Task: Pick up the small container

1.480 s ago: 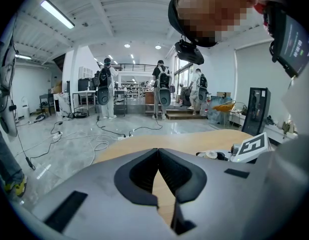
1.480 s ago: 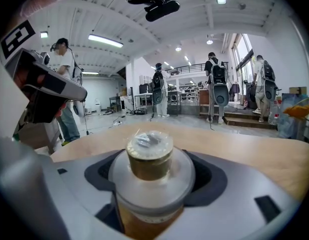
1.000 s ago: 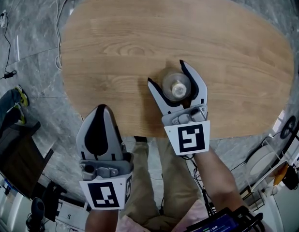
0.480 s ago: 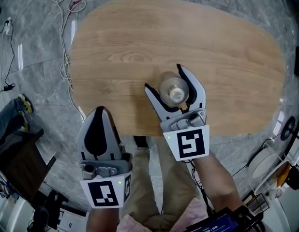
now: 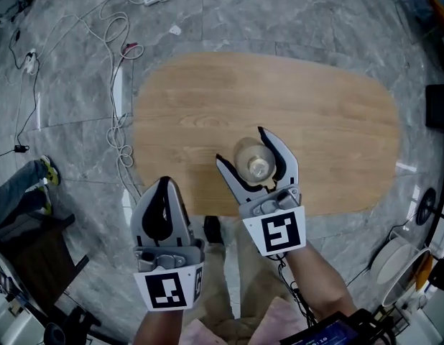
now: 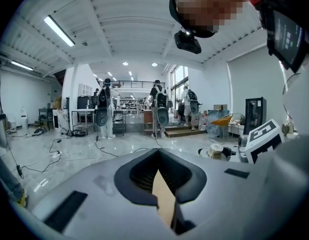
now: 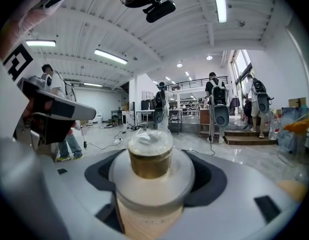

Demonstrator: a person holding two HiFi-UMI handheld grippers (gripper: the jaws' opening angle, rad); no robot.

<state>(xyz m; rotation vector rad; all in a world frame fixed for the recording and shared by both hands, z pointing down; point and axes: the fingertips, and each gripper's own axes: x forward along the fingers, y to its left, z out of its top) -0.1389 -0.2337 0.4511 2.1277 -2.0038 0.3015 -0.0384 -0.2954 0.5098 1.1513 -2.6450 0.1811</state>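
Right tongs [image 5: 242, 146] clasp small container [image 5: 251, 159]; left tongs [image 5: 163, 185] closed, empty.

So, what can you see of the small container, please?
The small container is a pale, translucent round jar with a wide shoulder, a gold-coloured neck and a clear domed cap. It stands upright, clamped between the jaws of the right gripper, over the wooden table. Only the jaws are seen touching it.

One small container [image 5: 253, 161], one oval wooden table [image 5: 337, 113] and two grippers (left gripper [image 5: 163, 186], right gripper [image 5: 241, 146]) are shown.
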